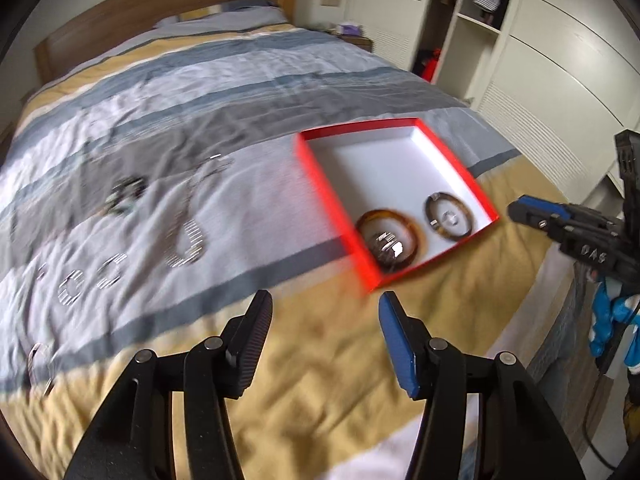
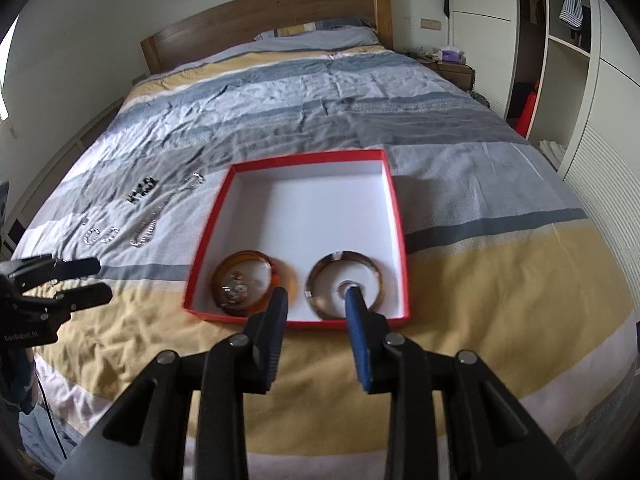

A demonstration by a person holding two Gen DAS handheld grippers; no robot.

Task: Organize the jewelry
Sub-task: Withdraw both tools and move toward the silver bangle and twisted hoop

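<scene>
A red box with a white inside (image 1: 400,160) (image 2: 312,208) lies on the bed. It holds an amber bangle (image 1: 387,240) (image 2: 250,282) with small silver pieces inside, and a darker bangle (image 1: 448,216) (image 2: 344,282) around a small ring. My left gripper (image 1: 325,304) is open and empty, above the yellow stripe near the box's near corner; it also shows in the right wrist view (image 2: 102,278). My right gripper (image 2: 316,294) is open and empty over the box's front edge; it also shows in the left wrist view (image 1: 520,212). Loose silver chain (image 1: 188,240) (image 2: 160,216) and earrings (image 1: 92,280) (image 2: 100,235) lie left of the box.
The striped duvet (image 2: 360,100) covers the whole bed, with a wooden headboard (image 2: 264,12) at the far end. White wardrobes (image 2: 580,80) stand to the right. A dark jewelry piece (image 2: 140,191) and a ring (image 1: 40,356) lie on the duvet at left.
</scene>
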